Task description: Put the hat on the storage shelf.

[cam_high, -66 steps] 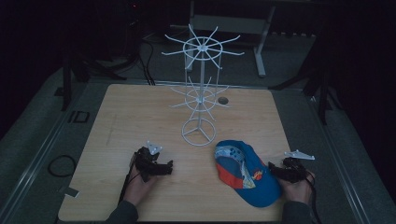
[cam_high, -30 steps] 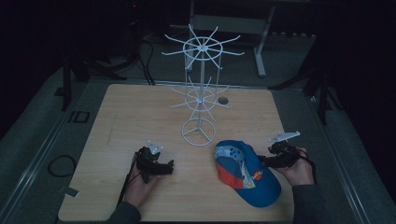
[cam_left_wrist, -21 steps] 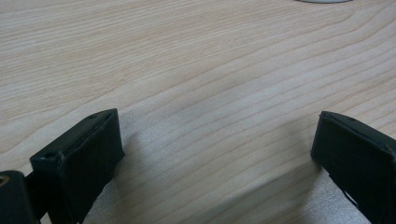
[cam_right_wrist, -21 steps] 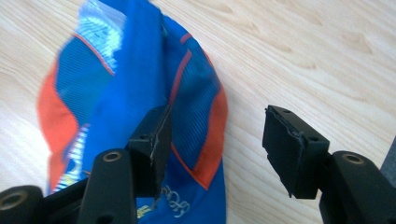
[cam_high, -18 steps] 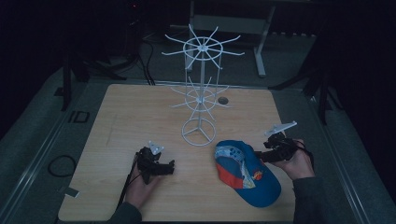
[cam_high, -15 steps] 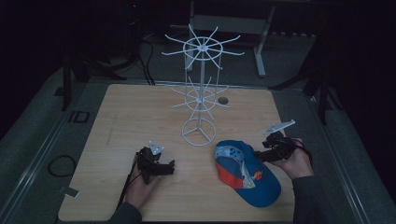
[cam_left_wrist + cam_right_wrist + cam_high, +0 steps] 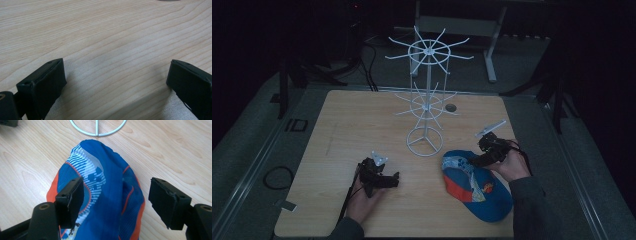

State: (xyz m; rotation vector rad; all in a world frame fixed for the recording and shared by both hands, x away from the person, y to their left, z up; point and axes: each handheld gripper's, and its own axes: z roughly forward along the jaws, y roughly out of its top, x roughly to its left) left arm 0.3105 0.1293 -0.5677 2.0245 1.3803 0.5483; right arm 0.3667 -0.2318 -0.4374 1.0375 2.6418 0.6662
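Right gripper point(image 7: 116, 200) jaws just widened, spread astride blue-orange cap point(image 7: 105, 195), pads unpressed; left gripper point(image 7: 115, 85) held spread over table point(image 7: 105, 30).

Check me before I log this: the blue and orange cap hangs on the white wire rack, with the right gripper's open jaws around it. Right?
Not quite: the cap lies on the table, beside the rack's base, as the high view shows. The right gripper's open jaws do straddle it.
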